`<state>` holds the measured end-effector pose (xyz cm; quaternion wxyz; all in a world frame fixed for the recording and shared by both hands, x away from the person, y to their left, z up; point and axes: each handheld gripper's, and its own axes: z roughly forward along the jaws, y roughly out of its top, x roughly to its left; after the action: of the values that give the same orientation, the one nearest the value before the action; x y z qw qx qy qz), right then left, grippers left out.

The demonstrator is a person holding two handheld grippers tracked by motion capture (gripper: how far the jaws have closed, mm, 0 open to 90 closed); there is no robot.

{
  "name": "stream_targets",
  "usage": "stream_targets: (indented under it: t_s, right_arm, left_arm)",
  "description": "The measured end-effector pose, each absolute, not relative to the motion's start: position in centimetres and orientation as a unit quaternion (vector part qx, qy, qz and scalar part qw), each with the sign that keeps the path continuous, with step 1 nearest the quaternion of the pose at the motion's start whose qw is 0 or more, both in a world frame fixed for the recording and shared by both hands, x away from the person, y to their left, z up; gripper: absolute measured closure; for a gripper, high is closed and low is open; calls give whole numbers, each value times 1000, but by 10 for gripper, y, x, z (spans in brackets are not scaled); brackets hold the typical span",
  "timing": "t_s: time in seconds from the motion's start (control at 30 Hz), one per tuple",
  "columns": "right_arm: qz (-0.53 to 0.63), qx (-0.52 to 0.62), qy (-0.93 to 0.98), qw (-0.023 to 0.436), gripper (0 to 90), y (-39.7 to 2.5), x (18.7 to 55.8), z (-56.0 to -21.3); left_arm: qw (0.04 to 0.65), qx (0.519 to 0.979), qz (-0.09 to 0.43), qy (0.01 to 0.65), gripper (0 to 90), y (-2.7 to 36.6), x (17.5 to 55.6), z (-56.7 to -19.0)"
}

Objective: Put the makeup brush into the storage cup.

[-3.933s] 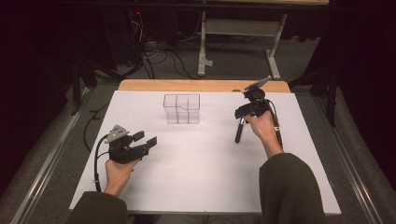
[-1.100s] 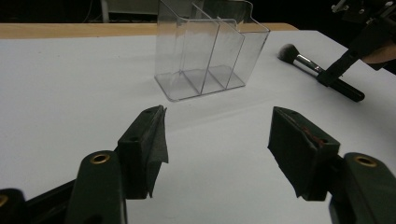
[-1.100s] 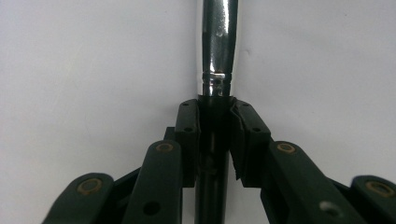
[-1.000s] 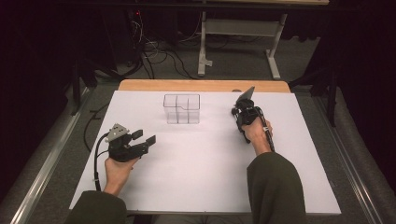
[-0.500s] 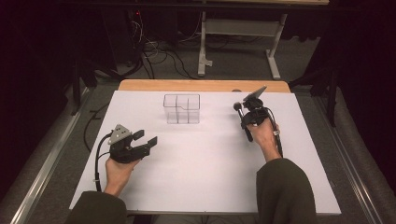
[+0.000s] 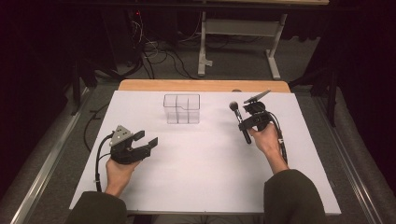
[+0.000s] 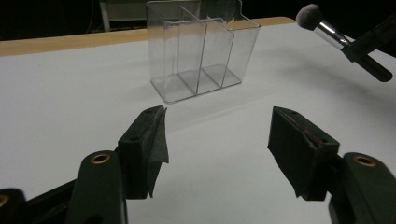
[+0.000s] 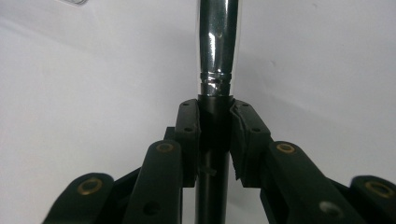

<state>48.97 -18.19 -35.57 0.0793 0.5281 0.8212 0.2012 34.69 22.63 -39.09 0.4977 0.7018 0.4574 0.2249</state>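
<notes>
Right gripper [image 6: 248, 120] pinches the makeup brush [image 6: 239, 119] by its black handle, bristles raised just right of the clear organizer [image 6: 181, 108], likely to drop it in a slot; left gripper [image 6: 140, 147], jaws spread, idles nearer the person; right gripper view shows the clamp close.

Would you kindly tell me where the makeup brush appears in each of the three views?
High view: makeup brush right of centre, held in the right gripper, head toward the clear organizer.
Left gripper view: top right corner, right of the organizer.
Right gripper view: centre, chrome ferrule rising from the clamped fingers.
Shared landmark: the organizer.
</notes>
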Motion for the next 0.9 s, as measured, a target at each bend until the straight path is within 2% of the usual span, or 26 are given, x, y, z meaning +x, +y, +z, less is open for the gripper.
stream_targets:
  t_s: [0.37, 0.9]
  right_arm:
    - [257, 492, 826, 95, 768, -193, 461, -335]
    - [324, 453, 825, 95, 768, -204, 429, -340]
  left_arm:
    - [496, 700, 224, 462, 369, 226, 348, -392]
    - [518, 682, 216, 468, 366, 231, 343, -389]
